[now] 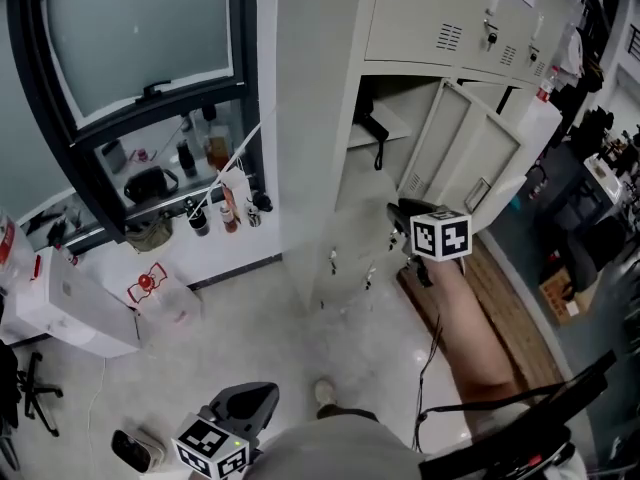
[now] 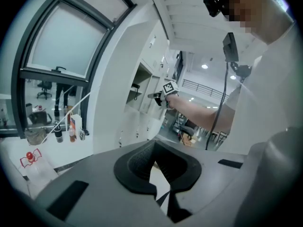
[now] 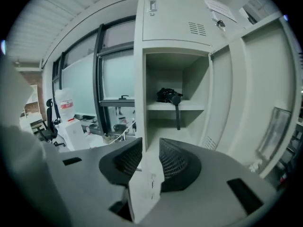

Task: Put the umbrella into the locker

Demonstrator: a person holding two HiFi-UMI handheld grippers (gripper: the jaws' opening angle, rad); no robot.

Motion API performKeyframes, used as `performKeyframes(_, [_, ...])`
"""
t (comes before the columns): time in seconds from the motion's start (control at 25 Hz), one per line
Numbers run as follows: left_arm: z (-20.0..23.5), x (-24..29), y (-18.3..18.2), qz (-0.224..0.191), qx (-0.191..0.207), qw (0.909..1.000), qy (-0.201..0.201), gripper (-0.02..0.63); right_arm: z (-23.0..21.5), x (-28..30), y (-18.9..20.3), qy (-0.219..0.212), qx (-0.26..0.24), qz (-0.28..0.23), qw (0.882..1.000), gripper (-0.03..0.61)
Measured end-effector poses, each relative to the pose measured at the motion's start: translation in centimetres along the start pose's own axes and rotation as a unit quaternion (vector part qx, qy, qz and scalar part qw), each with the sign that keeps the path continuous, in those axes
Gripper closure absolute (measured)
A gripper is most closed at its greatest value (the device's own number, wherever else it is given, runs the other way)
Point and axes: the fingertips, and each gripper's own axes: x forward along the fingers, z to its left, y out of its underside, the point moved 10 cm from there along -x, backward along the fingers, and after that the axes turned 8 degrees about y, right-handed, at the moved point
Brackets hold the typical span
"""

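The black folded umbrella (image 1: 368, 126) (image 3: 168, 96) lies on the shelf of the open locker (image 1: 400, 118), and its strap (image 3: 177, 117) hangs over the shelf edge. The locker door (image 1: 480, 158) stands swung out to the right. My right gripper (image 1: 397, 212) (image 3: 150, 151) is held out in front of the locker, a little below the shelf and apart from the umbrella, open with nothing between its fingers. My left gripper (image 1: 250, 400) (image 2: 154, 148) stays low near my body, far from the locker, shut and empty. In the left gripper view the right gripper (image 2: 158, 96) shows small in front of the lockers.
More closed lockers (image 1: 450, 18) sit above and below the open one. A windowsill with bottles (image 1: 215, 183) is to the left, with white canisters (image 1: 60, 298) and a plastic bag (image 1: 160, 293) on the floor below. My shoe (image 1: 325, 391) is on the glossy floor; cluttered desks (image 1: 610, 168) lie right.
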Motion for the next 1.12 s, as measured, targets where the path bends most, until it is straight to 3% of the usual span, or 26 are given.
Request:
performKeyframes(0.08, [-0.5, -1.2, 1.0, 0.000, 0.003, 1.0000, 0.008, 0.603, 2.0, -2.5, 1.6, 0.000, -0.001, -0.002, 1.000, 0.531])
performKeyframes(0.2, [-1.5, -2.9, 2.4, 0.000, 0.003, 0.9998, 0.018, 0.604, 5.5, -6.2, 4.1, -0.011, 0.002, -0.001, 1.000, 0.549])
performKeyframes(0.68, [-5.1, -8.5, 7.4, 0.004, 0.006, 0.9991, 0.041, 0.604, 18.9, -18.7, 12.5, -0.084, 0.018, -0.005, 0.996, 0.555])
performKeyframes(1.12, [-7.8, -10.5, 9.4, 0.005, -0.001, 0.9990, 0.044, 0.604, 25.8, -24.7, 16.2, -0.132, -0.021, -0.008, 0.991, 0.557])
